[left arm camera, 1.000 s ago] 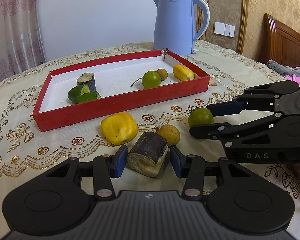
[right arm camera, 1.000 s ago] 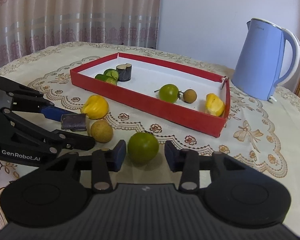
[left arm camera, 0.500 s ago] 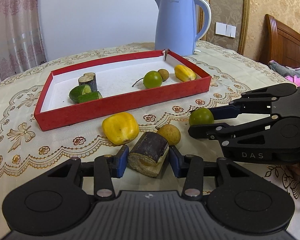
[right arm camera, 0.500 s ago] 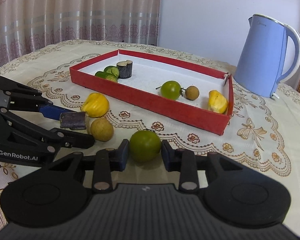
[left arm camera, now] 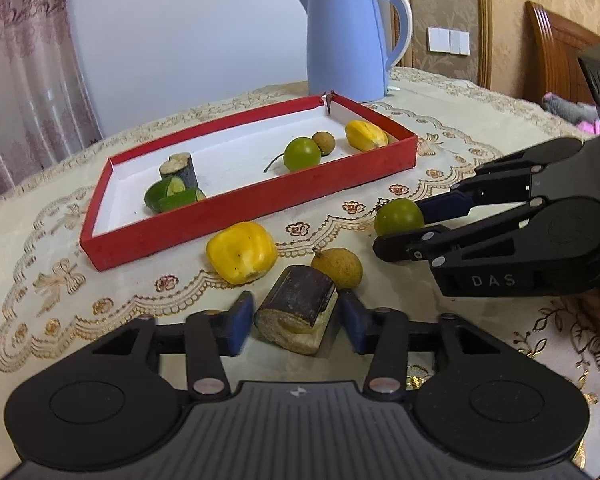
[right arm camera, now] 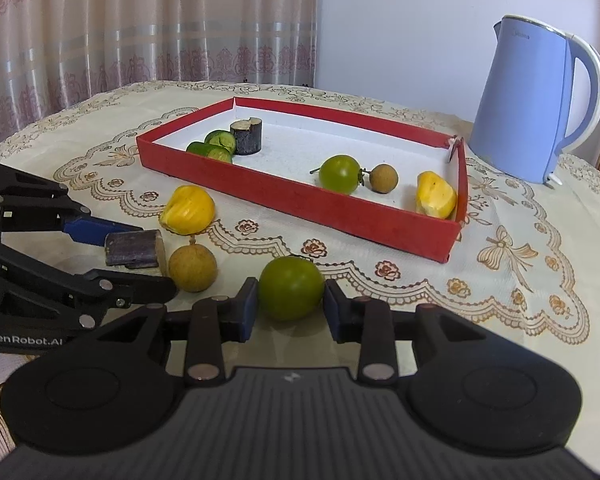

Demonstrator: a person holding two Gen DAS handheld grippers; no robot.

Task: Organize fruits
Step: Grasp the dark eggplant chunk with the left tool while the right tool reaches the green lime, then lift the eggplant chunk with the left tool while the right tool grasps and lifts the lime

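Left gripper (left arm camera: 294,320): jaws just opened, straddling the dark cane piece (left arm camera: 296,312) on the tablecloth (left arm camera: 40,240), pads apparently clear. Right gripper (right arm camera: 288,308) clamps the green fruit (right arm camera: 291,293) (resting before the red tray (right arm camera: 300,200)).

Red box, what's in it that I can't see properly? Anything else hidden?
- Left wrist view: lime pieces, lower parts behind the red box front wall.
- Right wrist view: yellow fruit in the box, bottom behind the near wall.
- Right wrist view: kettle lettering, too small to read.
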